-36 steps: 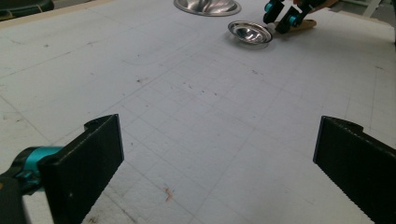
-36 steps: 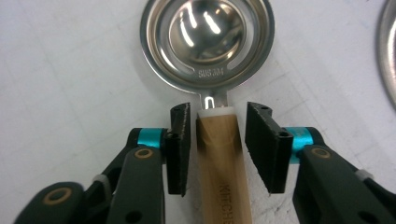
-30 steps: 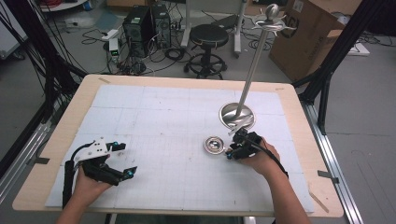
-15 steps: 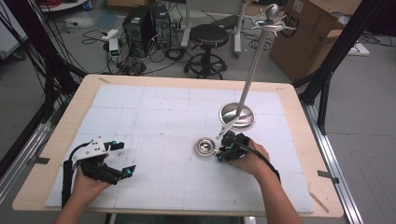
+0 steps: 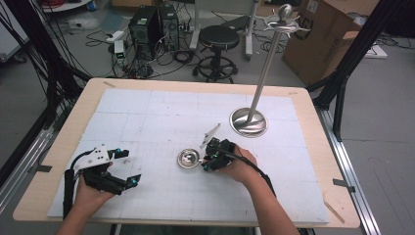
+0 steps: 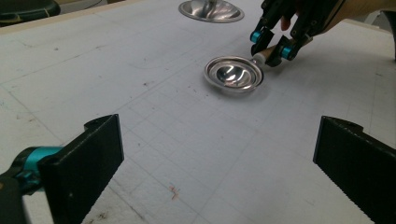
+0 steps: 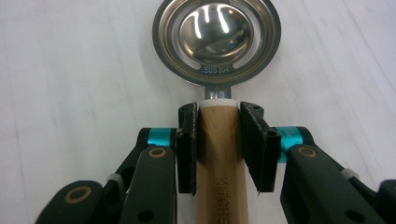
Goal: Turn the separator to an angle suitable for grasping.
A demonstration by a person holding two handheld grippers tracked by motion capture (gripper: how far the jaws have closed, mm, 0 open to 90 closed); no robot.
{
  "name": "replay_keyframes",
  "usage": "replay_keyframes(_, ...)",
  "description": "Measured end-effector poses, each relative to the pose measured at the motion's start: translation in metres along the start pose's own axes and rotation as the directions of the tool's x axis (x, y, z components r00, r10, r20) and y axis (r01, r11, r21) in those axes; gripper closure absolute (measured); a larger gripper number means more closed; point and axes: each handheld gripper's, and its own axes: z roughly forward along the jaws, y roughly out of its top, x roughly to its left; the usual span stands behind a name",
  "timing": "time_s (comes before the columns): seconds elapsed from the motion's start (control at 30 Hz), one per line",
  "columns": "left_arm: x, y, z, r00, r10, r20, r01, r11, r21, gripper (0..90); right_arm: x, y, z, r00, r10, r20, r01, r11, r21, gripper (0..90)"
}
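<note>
I have the right gripper (image 7: 218,135) clamped on the wooden handle of the ladle (image 5: 189,158), both pads pressing the handle just behind the white collar where the steel neck begins. The ladle's round bowl lies on the white mat (image 5: 147,112) a little toward my edge from the middle, bowl up, between the two grippers and nearer the right one. The left gripper (image 6: 219,154) sits idle near the mat's near left corner, its jaws spread wide with nothing between them and bare mat ahead. The tall steel stand (image 5: 248,121) rises from its round base toward the far right of the mat, with hooks at its top. I judge the step in hand to be carrying the gripped ladle, probably to hang it on that stand; the next move would call for lifting the bowl clear of the mat, turning the handle upward and bringing its end to a hook without knocking the pole. The right gripper view gives me the grip itself, the stamped lettering on the bowl's rim and the printed word on the handle, which the high view is too far off to show. The high view alone gives the stand's full height and hooks. The left gripper view shows the bowl resting low on the mat.
</note>
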Motion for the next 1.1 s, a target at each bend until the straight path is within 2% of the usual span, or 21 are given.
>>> replay_keyframes(0.13, -0.001, 0.000, 0.000, 1.0000, 0.002, -0.002, -0.002, 1.0000, 0.001, 2.3, 0.006, 0.013, 0.009, 0.9992, -0.036, -0.015, 0.036, 0.999, -0.007, 68.4)
replay_keyframes(0.17, -0.001, 0.000, 0.000, 1.0000, 0.003, -0.002, -0.003, 1.0000, 0.002, 2.3, 0.010, 0.021, 0.014, 0.9980, -0.058, -0.025, 0.058, 0.998, -0.005, 68.3)
replay_keyframes(0.33, 0.000, -0.001, -0.001, 1.0000, -0.002, -0.002, 0.002, 1.0000, 0.002, 2.3, 0.013, 0.026, 0.017, 0.9971, -0.072, -0.023, 0.072, 0.997, -0.007, 67.9)
replay_keyframes(0.47, 0.001, -0.002, 0.000, 1.0000, -0.008, -0.003, 0.008, 0.9999, 0.010, 2.3, 0.012, 0.022, 0.015, 0.9978, -0.064, -0.018, 0.064, 0.998, 0.011, 66.2)
replay_keyframes(0.5, 0.001, -0.003, 0.001, 1.0000, -0.007, -0.002, 0.007, 0.9999, 0.014, 2.3, 0.013, 0.018, 0.008, 0.9989, -0.045, -0.014, 0.045, 0.999, -0.009, 63.3)
replay_keyframes(0.6, 0.000, -0.003, 0.001, 1.0000, -0.007, 0.000, 0.007, 0.9998, 0.019, 2.3, 0.013, 0.014, 0.002, 0.9991, -0.041, -0.014, 0.040, 0.999, -0.025, 62.7)
replay_keyframes(0.63, 0.000, -0.003, 0.001, 1.0000, -0.009, 0.000, 0.009, 0.9998, 0.018, 2.3, 0.012, 0.006, -0.003, 0.9996, -0.028, -0.007, 0.028, 0.999, -0.022, 62.3)
replay_keyframes(0.7, 0.001, -0.003, 0.001, 1.0000, -0.007, -0.002, 0.007, 0.9999, 0.015, 2.3, 0.012, 0.003, -0.005, 0.9998, -0.020, -0.007, 0.020, 0.999, -0.024, 62.1)
replay_keyframes(0.73, 0.001, -0.003, 0.000, 1.0000, -0.007, -0.002, 0.007, 0.9999, 0.015, 2.3, 0.011, -0.006, -0.007, 1.0000, -0.008, 0.002, 0.008, 1.000, -0.009, 61.8)
replay_keyframes(0.97, 0.000, -0.002, 0.002, 1.0000, -0.007, 0.002, 0.007, 0.9999, 0.015, 2.3, 0.009, -0.020, -0.002, 0.9998, 0.020, -0.005, -0.019, 1.000, 0.011, 64.6)
replay_keyframes(1.1, 0.000, -0.002, 0.003, 1.0000, -0.004, 0.006, 0.004, 0.9998, 0.018, 2.3, 0.012, -0.016, -0.001, 0.9999, -0.006, -0.011, 0.006, 1.000, -0.009, 67.3)
